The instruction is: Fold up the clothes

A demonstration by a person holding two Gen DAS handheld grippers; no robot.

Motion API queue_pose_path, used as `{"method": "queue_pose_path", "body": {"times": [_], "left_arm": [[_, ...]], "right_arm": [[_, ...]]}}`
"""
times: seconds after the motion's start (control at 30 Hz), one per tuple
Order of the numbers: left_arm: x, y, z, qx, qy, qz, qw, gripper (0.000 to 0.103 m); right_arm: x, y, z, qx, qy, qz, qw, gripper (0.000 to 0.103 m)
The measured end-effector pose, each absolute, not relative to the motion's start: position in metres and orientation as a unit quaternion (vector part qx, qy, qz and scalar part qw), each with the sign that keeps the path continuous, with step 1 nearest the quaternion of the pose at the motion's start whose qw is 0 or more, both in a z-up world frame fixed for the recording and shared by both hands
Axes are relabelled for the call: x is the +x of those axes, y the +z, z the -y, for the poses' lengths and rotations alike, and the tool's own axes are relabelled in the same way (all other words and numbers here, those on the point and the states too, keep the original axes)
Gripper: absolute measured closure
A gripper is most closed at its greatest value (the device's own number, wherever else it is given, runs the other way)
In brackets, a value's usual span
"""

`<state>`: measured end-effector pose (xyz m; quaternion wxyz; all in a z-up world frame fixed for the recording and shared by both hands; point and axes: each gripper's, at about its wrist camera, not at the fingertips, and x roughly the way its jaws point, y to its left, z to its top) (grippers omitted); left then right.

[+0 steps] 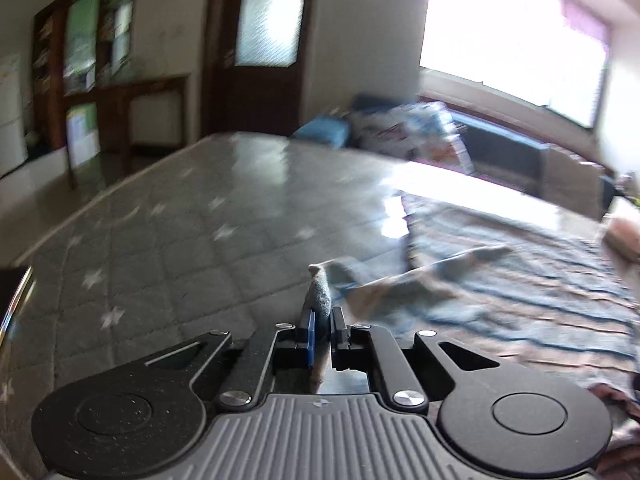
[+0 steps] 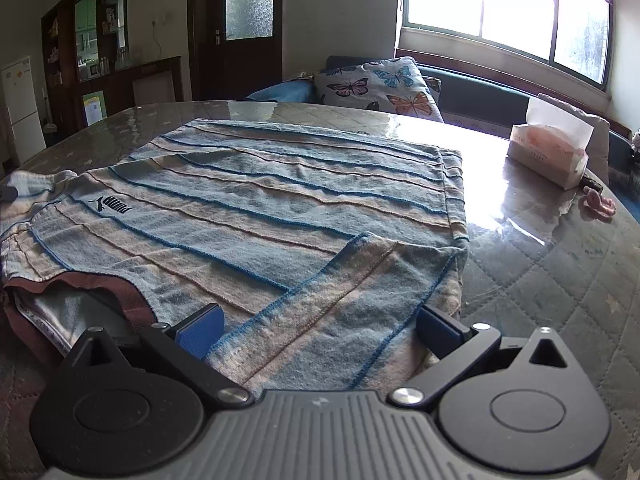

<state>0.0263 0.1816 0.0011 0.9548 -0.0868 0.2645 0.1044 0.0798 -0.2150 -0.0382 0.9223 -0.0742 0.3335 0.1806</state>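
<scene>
Striped blue-and-beige knit, a shirt [image 2: 248,200] with a small dark logo [image 2: 110,205] on the chest, lies spread flat on a glossy quilted bench [image 2: 560,264] patterned with pale stars. In the right wrist view, 1 sleeve [image 2: 340,312] is folded across the body of the shirt, and the maroon collar [image 2: 80,284] sits at the near left edge. The right gripper [image 2: 316,332] rests low over that sleeve with its jaws spread wide, 1 blue pad on each side of the cloth and neither pressing it.

The left wrist view is blurred. There the left gripper [image 1: 322,320] has its jaws pressed together on a thin fold of the shirt [image 1: 500,280], a grey-blue tuft of fabric standing up between the pads while the rest of the garment trails off to the right across the bench [image 1: 180,240].

A tissue box [image 2: 548,152] stands on the far right of the bench, with a small pink item [image 2: 598,203] just beside it. Behind the bench are a butterfly cushion [image 2: 380,84] on a dark sofa, a bright window [image 2: 504,12], a wooden door [image 2: 240,28] and a white fridge [image 2: 22,108].
</scene>
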Motion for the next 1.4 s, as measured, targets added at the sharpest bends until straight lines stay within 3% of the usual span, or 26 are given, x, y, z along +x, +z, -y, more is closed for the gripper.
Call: {"method": "queue_pose_path", "body": {"times": [0.23,0.43,0.53,0.63,0.67,0.77,1.0,1.4], "left_arm": [[0.011,0.015,-0.136,-0.049,-0.024,-0.239,0.970,0.096],[0.014,-0.001,-0.103,-0.007,-0.095,-0.287,0.953,0.092],[0.015,-0.006,-0.099,-0.001,-0.110,-0.307,0.945,0.086],[0.010,0.003,-0.102,-0.003,-0.117,-0.283,0.952,0.070],[0.011,0.006,-0.105,-0.004,-0.114,-0.273,0.955,0.069],[0.024,0.009,-0.115,-0.008,-0.094,-0.265,0.960,0.070],[0.058,-0.019,-0.124,0.005,-0.041,-0.337,0.941,0.071],[0.093,-0.007,-0.103,0.046,-0.048,-0.318,0.946,0.069]], "right_arm": [[0.080,-0.038,0.215,-0.074,0.181,-0.333,0.922,0.000],[0.080,-0.039,0.215,-0.073,0.181,-0.334,0.922,0.000],[0.080,-0.039,0.215,-0.073,0.181,-0.334,0.922,0.000],[0.080,-0.039,0.216,-0.072,0.181,-0.334,0.922,0.000],[0.080,-0.039,0.216,-0.072,0.181,-0.334,0.922,0.000],[0.080,-0.039,0.216,-0.071,0.181,-0.334,0.922,0.000],[0.081,-0.039,0.217,-0.069,0.182,-0.335,0.922,0.000],[0.081,-0.039,0.217,-0.067,0.182,-0.335,0.922,0.000]]}}
